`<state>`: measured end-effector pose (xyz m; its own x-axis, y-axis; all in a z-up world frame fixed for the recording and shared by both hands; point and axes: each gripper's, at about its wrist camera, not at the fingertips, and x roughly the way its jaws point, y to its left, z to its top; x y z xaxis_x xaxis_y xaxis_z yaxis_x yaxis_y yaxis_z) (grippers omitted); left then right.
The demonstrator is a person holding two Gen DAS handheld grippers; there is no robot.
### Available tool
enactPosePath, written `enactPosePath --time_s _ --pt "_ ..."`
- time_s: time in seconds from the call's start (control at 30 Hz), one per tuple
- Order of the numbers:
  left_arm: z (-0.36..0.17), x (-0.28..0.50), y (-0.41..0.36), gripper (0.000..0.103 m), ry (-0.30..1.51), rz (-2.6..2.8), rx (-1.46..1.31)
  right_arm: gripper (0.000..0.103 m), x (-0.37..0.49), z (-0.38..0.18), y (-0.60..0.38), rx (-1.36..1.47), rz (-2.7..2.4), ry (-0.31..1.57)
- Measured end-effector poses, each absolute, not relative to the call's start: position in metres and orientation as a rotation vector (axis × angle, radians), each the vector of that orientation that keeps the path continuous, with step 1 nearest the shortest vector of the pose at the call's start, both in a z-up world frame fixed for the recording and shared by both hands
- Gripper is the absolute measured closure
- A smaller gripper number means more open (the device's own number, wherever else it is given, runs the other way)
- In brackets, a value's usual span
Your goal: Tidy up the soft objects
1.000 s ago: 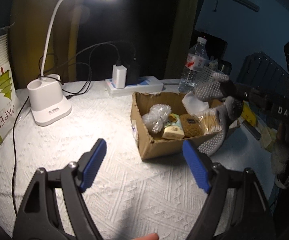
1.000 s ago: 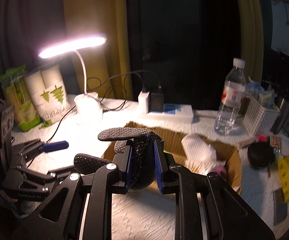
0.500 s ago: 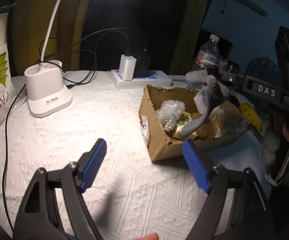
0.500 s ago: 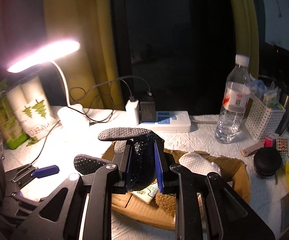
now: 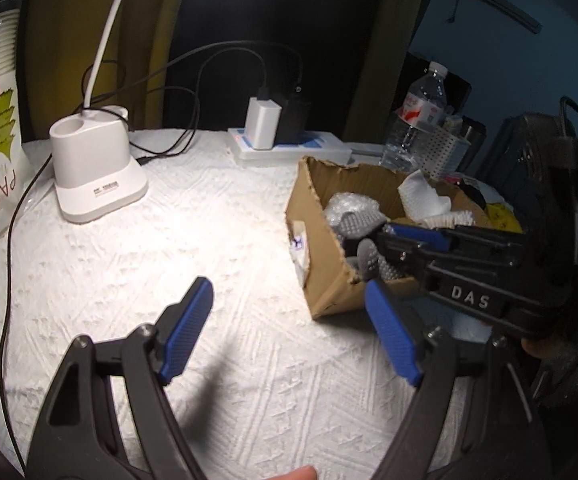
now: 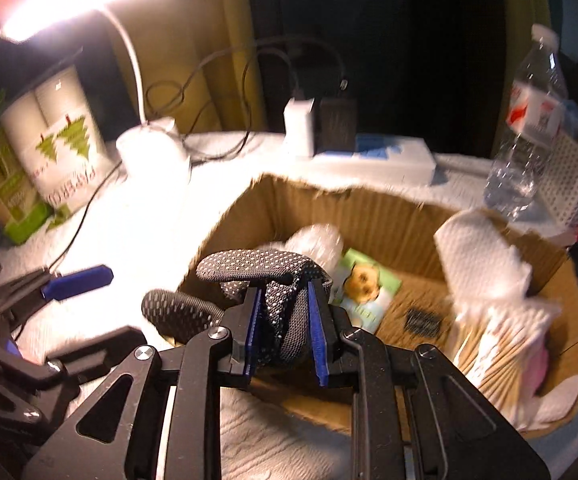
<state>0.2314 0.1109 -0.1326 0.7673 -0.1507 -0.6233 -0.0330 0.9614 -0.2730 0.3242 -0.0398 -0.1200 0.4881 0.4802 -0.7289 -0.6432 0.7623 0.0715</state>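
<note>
Right hand-held gripper [image 6: 283, 334] lowered glove [image 6: 265, 276] into box [image 6: 369, 208].

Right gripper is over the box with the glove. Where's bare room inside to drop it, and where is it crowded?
Inside the brown cardboard box, bare floor shows only between the green puppy-print packet and the bag of cotton swabs, around a small dark item. Crowded: the white paper towel at the right and the bubble wrap at the back. The dotted grey glove hangs at the near-left corner.
</note>
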Motion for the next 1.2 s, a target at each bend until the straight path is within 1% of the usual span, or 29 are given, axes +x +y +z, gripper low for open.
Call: enactPosePath --time_s 0.03,0.13,0.2,0.27,0.73,1.2 --pt "-0.132 0.23 0.111 0.023 0.693 -0.064 -0.275 0.077 0.324 -0.122 -0.04 -0.221 0.686 0.818" --pt "-0.129 0.228 0.11 0.023 0.686 -0.061 -0.271 0.066 0.323 -0.121 -0.045 -0.208 0.675 0.825" --pt "-0.127 0.227 0.11 0.023 0.68 -0.061 -0.268 0.053 0.321 -0.116 -0.05 -0.195 0.666 0.814" --pt "-0.123 0.225 0.108 0.023 0.674 -0.061 -0.262 0.049 0.318 -0.111 -0.056 -0.187 0.66 0.799" --pt "-0.097 0.202 0.085 0.023 0.628 -0.078 -0.21 0.048 0.292 -0.084 -0.098 -0.146 0.609 0.742" --pt "-0.073 0.172 0.043 0.023 0.595 -0.111 -0.158 0.048 0.251 -0.066 -0.153 -0.11 0.567 0.69"
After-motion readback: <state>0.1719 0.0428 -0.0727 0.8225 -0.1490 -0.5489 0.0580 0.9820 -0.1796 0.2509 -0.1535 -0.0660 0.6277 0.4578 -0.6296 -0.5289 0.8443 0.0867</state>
